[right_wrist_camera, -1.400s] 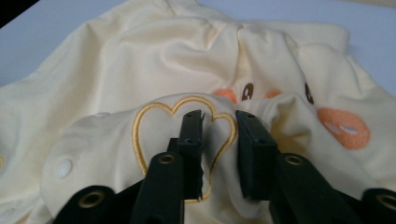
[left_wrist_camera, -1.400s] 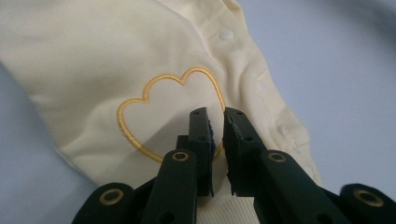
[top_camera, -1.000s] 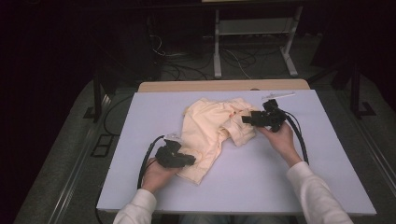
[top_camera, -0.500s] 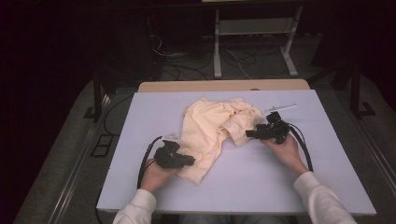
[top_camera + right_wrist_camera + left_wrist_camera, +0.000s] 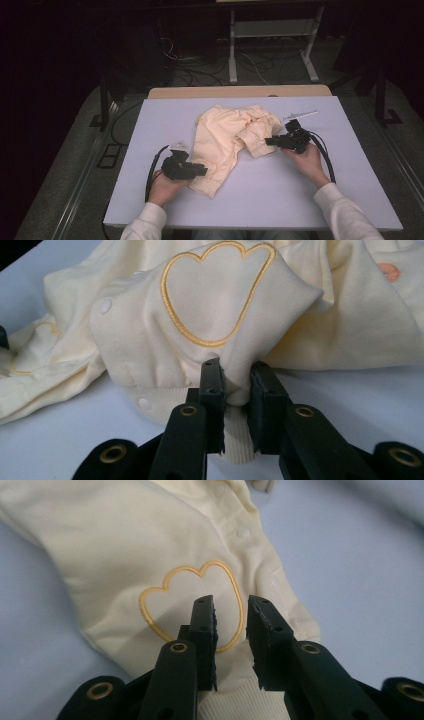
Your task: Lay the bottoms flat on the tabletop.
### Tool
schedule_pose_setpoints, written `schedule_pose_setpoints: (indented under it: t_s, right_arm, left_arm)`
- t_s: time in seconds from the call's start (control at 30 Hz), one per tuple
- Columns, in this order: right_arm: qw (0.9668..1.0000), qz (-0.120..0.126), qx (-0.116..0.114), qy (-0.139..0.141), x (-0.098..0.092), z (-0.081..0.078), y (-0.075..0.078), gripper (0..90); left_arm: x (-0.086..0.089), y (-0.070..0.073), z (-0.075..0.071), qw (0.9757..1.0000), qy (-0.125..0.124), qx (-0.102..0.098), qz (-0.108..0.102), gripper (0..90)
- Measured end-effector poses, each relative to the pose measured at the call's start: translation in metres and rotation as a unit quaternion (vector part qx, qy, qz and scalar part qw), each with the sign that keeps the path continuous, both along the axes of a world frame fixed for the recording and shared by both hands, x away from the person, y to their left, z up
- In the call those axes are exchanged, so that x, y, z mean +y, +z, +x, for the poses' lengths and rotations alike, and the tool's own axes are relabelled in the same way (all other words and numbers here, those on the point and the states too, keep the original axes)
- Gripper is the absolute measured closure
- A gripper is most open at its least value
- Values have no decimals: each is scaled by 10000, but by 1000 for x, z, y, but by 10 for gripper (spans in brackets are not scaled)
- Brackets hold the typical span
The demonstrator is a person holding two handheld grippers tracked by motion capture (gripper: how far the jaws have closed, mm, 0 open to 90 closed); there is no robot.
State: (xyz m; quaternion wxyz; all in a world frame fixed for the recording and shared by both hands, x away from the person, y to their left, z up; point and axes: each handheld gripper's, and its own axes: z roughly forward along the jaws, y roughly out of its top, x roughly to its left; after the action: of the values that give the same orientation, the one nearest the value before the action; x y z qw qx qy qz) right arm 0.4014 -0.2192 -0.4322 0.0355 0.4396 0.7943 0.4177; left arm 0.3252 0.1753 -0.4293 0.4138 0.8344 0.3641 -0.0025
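Note:
A pale yellow baby garment [image 5: 225,140] lies crumpled on the white table [image 5: 280,200]. Gold outlines are stitched on both of its legs. My left gripper [image 5: 202,171] rests at the near left leg end. In the left gripper view its jaws [image 5: 231,607] have just been opening; they stand a little apart over the garment [image 5: 125,545], the ribbed cuff [image 5: 230,702] low between them, unpinched. My right gripper [image 5: 268,141] is at the right leg. Its jaws [image 5: 236,370] have just been closing and pinch a fold of the garment [image 5: 220,300] just above the ribbed cuff [image 5: 235,440].
A thin white stick-like object [image 5: 300,115] lies at the back right of the table, and a small white tag [image 5: 178,145] lies by the left gripper. A wooden board edge [image 5: 240,91] runs along the far side. Beyond it the floor holds cables and a metal stand [image 5: 232,55].
The right gripper has moved slightly toward the near right and closed on the right leg fold. The left hand has stayed in place and its jaws have parted a little.

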Motion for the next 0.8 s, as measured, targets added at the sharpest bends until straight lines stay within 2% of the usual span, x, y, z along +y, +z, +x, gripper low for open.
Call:
schedule_pose_setpoints:
  t_s: [0.17, 0.33, 0.47, 0.53, 0.67, 0.8]
  right_arm:
    - [10000, 78, -17, -39, -6, -6, 5, 772]
    - [9997, 200, 87, -64, -12, -14, 10, 773]
    - [9996, 250, 114, -72, -17, -21, 12, 772]
    - [9996, 263, 102, -83, -19, -24, 13, 772]
    - [9994, 316, 125, -84, -22, -29, 15, 772]
    - [9989, 393, 254, -73, -23, -34, 15, 773]
  left_arm:
    - [8, 0, -1, 9997, 205, 46, 85, 665]
    - [17, 0, 0, 9988, 457, 128, 136, 615]
    - [26, -5, 2, 9965, 670, 434, 248, 569]
    - [30, -8, 4, 9951, 740, 628, 198, 553]
    - [32, -13, 7, 9929, 718, 952, 14, 560]
    - [31, -18, 10, 9897, 715, 1223, -192, 653]
